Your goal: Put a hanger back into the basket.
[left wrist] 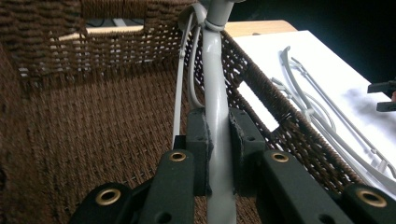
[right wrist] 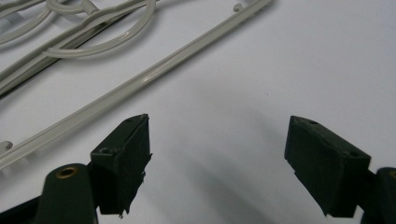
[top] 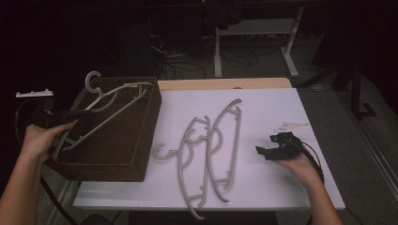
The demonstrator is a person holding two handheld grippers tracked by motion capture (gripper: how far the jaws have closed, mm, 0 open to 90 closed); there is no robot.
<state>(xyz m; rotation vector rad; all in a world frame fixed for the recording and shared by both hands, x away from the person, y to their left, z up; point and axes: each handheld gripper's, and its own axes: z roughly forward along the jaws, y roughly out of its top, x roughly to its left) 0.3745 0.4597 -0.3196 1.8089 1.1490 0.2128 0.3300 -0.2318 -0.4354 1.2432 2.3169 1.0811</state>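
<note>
Gripping a grey hanger (left wrist: 217, 116) tight between the pads of the left gripper (left wrist: 219, 154), over the open top of the brown woven basket (top: 141, 140), with the hook (top: 92, 79) sticking up past the far rim. Risking a snag: the hook or the long lower bar possibly catching on the rough weave or the rim ahead of the jaws, tipping the hanger so that part stays propped on the edge instead of dropping flat. Also risking a twist in the grip, the plastic being smooth, rounded and slippery against narrow pads. Basket wall looking coarse, ribbed and stiff, boxy in shape.

Lying to the right of that gripper, flat on the white table (top: 281, 187): two more hangers (top: 206, 154), thin, curved, glossy, overlapping and likely to tangle when one is lifted.

Resting further right, the right gripper (top: 268, 151), jaws standing wide and holding nothing, pointing at the nearest hanger's long bar (right wrist: 140, 84) just ahead of the tips.
</note>
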